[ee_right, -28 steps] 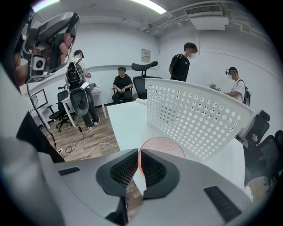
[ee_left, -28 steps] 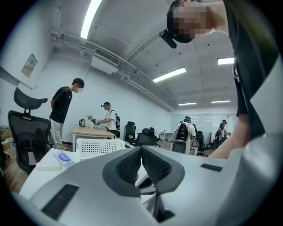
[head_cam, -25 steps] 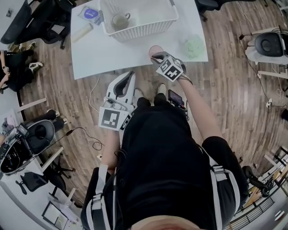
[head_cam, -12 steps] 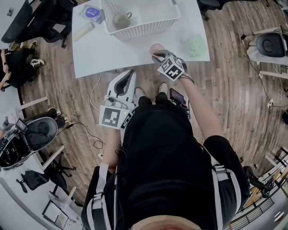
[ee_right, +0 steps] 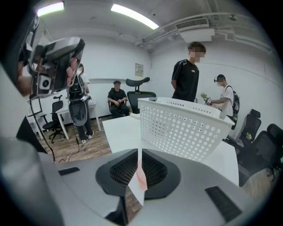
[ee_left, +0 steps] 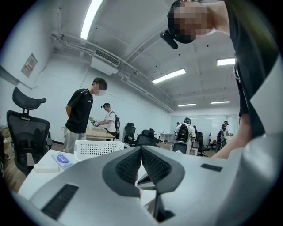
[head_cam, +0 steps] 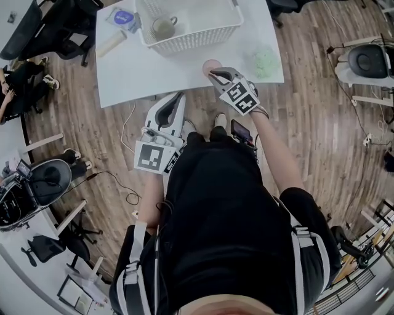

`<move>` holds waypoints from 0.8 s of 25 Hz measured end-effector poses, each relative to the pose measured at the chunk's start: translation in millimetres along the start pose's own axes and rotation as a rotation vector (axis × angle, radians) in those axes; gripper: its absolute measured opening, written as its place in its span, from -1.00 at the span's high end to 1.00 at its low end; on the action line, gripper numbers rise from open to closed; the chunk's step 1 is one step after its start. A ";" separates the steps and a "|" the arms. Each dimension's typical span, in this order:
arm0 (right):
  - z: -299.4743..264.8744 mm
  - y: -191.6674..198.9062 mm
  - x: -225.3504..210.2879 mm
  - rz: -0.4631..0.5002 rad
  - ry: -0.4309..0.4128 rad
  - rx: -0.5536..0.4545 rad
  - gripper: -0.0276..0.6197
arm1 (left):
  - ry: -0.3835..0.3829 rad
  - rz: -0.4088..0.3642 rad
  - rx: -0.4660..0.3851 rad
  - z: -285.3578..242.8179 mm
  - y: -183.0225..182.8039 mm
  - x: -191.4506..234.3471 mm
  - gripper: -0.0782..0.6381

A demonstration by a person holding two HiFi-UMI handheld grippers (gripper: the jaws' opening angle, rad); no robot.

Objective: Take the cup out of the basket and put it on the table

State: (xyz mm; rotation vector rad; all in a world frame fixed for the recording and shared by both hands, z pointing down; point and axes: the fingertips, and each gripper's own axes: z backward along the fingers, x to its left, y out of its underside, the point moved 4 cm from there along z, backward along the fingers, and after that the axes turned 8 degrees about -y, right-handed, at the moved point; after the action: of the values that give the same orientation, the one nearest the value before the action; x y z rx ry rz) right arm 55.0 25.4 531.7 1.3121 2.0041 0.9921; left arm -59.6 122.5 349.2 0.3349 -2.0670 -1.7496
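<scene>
A pink cup (head_cam: 211, 65) is by the front edge of the white table (head_cam: 141, 74), and my right gripper (head_cam: 213, 76) is shut on its rim. In the right gripper view the cup's wall (ee_right: 140, 178) shows as a thin pink-white sliver pinched between the jaws of the right gripper (ee_right: 139, 165). The white basket (head_cam: 191, 27) stands at the table's far side with a brownish mug (head_cam: 164, 27) in it. My left gripper (head_cam: 170, 112) hangs shut and empty below the table's front edge, level, and in its own view the left gripper (ee_left: 140, 154) has its pads together.
A green lump (head_cam: 265, 61) lies on the table's right part. A blue-labelled packet (head_cam: 125, 18) and a pale roll (head_cam: 112, 44) lie left of the basket. Office chairs (head_cam: 43, 184) stand at the left, and people (ee_right: 188, 79) stand behind the basket (ee_right: 185, 128).
My right gripper has lifted a little with the pink cup in its jaws. The left gripper has stayed where it was.
</scene>
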 end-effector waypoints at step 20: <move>135.8 -113.8 58.2 0.029 0.033 -0.493 0.86 | 0.032 -0.002 -0.006 -13.4 -4.1 -7.5 0.73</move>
State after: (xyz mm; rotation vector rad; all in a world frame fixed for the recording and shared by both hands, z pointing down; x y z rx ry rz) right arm 76.7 88.9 357.7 1.0566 1.6180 1.4164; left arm -47.2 113.2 345.7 0.3613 -2.0395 -1.7403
